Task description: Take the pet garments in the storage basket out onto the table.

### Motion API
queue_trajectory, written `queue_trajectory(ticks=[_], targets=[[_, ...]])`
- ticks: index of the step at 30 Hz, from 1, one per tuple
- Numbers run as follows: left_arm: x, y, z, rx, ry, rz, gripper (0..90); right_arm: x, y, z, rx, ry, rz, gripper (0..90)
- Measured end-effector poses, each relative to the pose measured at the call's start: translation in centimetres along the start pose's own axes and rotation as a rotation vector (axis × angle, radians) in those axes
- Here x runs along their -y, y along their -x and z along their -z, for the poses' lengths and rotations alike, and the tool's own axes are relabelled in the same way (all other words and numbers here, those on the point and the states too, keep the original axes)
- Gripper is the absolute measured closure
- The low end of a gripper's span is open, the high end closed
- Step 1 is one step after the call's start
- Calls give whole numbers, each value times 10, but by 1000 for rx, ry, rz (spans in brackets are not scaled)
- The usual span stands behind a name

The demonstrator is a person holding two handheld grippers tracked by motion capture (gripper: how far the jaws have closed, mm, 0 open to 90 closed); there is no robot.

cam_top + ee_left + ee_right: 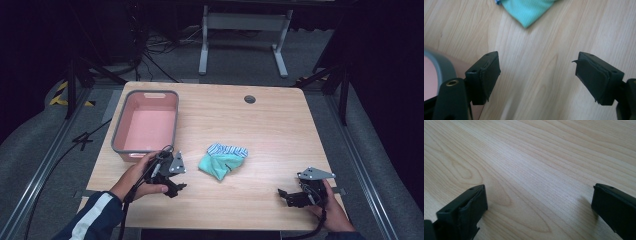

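crumpled teal cloth (222,162) lies mid-tabletop (270,135), right of the pink bin (146,125). left hand-held gripper (176,187) and right hand-held gripper (286,195) rest released, jaws spread, grasping nothing.

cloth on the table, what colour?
Mint green cloth with a blue-and-white striped part on its far side; clearest in the high view.

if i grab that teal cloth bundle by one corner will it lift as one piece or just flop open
The teal cloth lies crumpled and folded, so it likely droops and unfolds. The striped piece resting against it may slide off. It looks thin, so probably light.
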State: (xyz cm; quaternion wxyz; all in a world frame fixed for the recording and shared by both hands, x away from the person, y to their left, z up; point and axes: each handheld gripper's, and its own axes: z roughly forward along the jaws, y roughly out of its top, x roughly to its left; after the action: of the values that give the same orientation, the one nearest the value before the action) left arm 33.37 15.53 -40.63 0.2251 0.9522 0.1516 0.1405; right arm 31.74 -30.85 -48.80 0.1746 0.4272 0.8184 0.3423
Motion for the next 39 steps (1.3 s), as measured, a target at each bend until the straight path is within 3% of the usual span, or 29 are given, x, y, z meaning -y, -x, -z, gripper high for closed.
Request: queue_trajectory(ticks=[3, 9, 17, 21, 25, 28, 29, 32, 36, 38, 39], targets=[[13, 1, 2, 4, -1, 4, 196, 0, 0, 0, 0, 0, 0, 6], [41, 1, 8, -32, -11, 21, 173, 0, 0, 0, 1, 0, 0, 6], [80, -8, 15, -41, -17, 115, 169, 0, 0, 0, 1, 0, 0, 6], [98, -13, 14, -23, -15, 180, 178, 0, 0, 0, 2, 0, -1, 6], [116, -20, 15, -16, 29, 255, 188, 0, 0, 0, 2, 1, -1, 6], [123, -23, 16, -22, 28, 261, 183, 0, 0, 0, 2, 0, -1, 6], [131, -26, 16, -16, 44, 296, 184, 0, 0, 0, 2, 1, -1, 6], [144, -28, 12, -14, 57, 343, 185, 0, 0, 0, 2, 0, -1, 6], [156, -31, 8, -6, 72, 370, 185, 0, 0, 0, 2, 0, -1, 6], [166, -33, 6, -2, 119, 391, 164, 0, 0, 0, 1, 0, -1, 6], [166, -33, 6, -2, 119, 391, 156, 0, 0, 0, 1, 0, -1, 6]])
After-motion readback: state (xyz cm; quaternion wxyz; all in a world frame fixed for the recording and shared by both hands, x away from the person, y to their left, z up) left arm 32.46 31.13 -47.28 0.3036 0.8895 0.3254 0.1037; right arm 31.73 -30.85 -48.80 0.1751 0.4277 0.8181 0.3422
